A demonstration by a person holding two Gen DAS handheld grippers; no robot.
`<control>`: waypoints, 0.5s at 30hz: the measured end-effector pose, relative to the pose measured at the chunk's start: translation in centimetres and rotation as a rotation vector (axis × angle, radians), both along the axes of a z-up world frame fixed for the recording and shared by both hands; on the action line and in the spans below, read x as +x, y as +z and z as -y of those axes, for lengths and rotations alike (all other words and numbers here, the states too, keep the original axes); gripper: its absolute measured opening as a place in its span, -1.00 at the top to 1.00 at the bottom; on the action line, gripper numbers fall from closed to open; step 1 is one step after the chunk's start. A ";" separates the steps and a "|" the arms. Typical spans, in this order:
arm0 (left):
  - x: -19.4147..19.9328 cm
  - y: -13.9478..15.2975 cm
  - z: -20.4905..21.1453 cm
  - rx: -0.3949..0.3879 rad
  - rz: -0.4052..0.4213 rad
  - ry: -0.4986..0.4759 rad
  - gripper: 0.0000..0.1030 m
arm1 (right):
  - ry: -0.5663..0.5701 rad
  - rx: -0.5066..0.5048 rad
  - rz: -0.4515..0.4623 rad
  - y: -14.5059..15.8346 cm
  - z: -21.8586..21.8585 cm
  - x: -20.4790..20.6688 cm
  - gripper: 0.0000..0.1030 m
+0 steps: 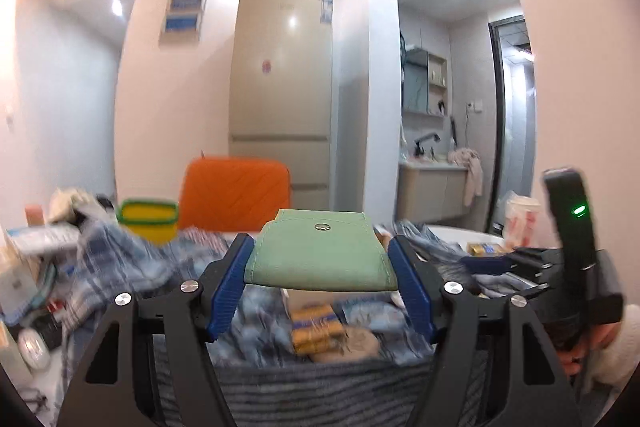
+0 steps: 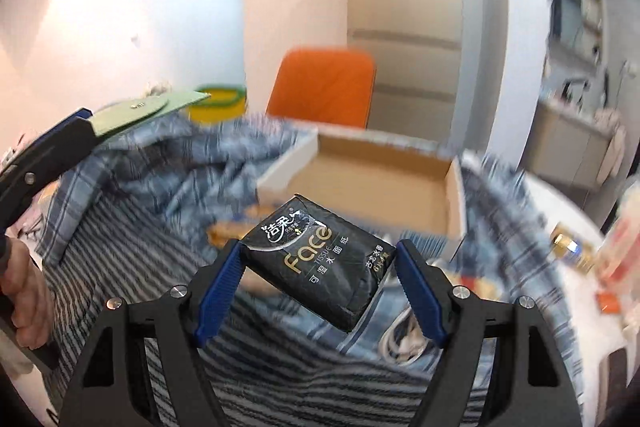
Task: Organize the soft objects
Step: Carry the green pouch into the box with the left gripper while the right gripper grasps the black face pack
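Black plastic-wrapped face tissue pack [image 2: 320,259] clamped tilted between right gripper [image 2: 320,291] jaws, above blue plaid cloth [image 2: 160,163] near open cardboard box [image 2: 372,183], flat pale green snap-button pouch [image 1: 320,251] clamped level in left gripper [image 1: 320,279] jaws, moderately apart.

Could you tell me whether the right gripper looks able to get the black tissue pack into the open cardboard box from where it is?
Probably yes. The right gripper holds the black tissue pack lifted above the cloth, and the cardboard box lies just beyond, open-topped, with nothing in between.
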State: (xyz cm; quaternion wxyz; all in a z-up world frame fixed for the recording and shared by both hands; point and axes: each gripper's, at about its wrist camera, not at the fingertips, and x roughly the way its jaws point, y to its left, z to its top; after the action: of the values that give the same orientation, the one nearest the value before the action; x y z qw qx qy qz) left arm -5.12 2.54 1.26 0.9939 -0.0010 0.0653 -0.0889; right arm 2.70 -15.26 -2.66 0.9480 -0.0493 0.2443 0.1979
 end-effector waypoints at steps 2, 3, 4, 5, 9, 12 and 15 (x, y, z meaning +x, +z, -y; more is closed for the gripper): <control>0.2 0.2 0.4 0.012 0.021 0.008 -0.32 | -0.045 0.007 0.067 1.3 0.4 -0.4 -0.52; 0.5 0.4 0.5 0.013 0.026 0.000 -0.32 | -0.063 0.013 0.094 1.9 0.6 -0.4 -0.52; 0.7 0.7 0.7 0.017 0.036 0.003 -0.32 | -0.086 0.022 0.132 2.8 1.0 -0.4 -0.52; 0.8 0.9 0.9 0.021 0.049 0.006 -0.32 | -0.101 0.026 0.153 3.3 1.3 -0.4 -0.52; 1.8 2.2 1.8 0.038 0.122 0.012 -0.32 | -0.161 0.042 0.230 6.1 2.4 0.7 -0.52; 3.0 3.0 2.5 0.032 0.157 0.011 -0.32 | -0.201 0.050 0.291 8.0 2.9 2.0 -0.52; 4.3 3.6 3.0 0.012 0.206 0.031 -0.32 | -0.238 0.055 0.349 9.5 3.3 3.6 -0.52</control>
State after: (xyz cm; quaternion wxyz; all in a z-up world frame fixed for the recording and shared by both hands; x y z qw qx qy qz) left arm -0.86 -0.49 4.82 0.9966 0.0132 -0.0370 -0.0725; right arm 6.34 -18.52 6.83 0.9936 -0.0278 0.0748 0.0798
